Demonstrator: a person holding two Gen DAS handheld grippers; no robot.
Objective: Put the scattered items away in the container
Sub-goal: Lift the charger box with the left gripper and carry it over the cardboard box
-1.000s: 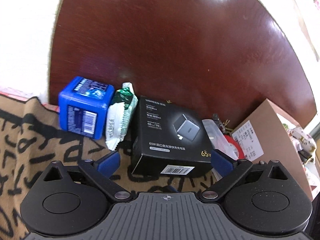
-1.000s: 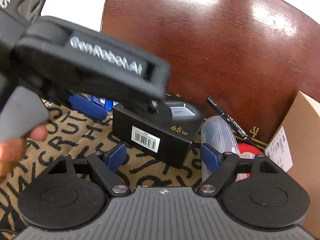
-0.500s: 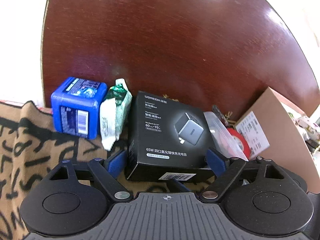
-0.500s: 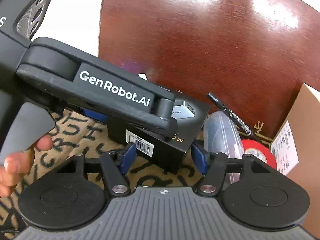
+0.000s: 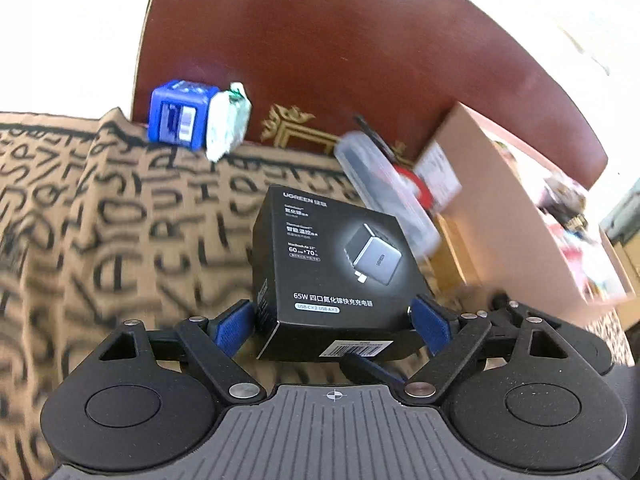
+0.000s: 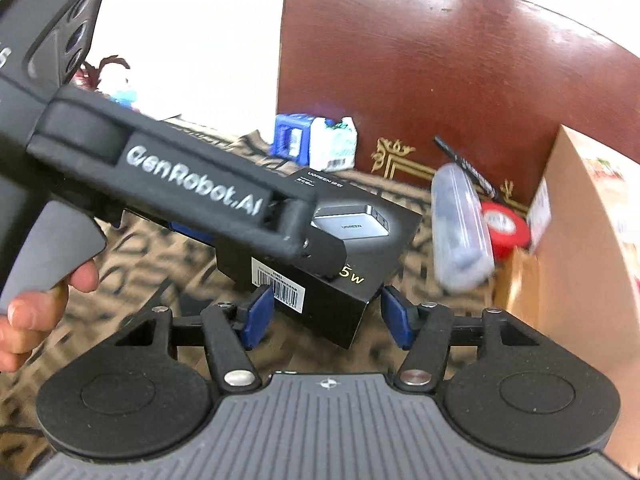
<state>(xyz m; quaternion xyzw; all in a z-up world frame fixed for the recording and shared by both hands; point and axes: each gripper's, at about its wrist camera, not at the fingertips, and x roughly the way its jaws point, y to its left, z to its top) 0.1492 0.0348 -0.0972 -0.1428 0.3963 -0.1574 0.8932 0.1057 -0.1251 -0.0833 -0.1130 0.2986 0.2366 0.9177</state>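
Left gripper [image 5: 334,320] clamped on charger box [image 5: 332,264], now lifted off cloth, frame centre; cardboard box [image 5: 520,216] right. Right gripper [image 6: 326,312] open, empty.

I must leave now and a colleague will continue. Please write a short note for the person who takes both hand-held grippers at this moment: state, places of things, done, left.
Left hand-held gripper: shut on the black charger box, held off the patterned cloth.
Right hand-held gripper: open, holds nothing, close under that box.
Cardboard box, the container, stands to the right; some things are already inside.
Still out: blue box and white packet side by side at the far edge; clear case, black pen and red tape roll beside the container.
Left: put the charger box in, then these five.
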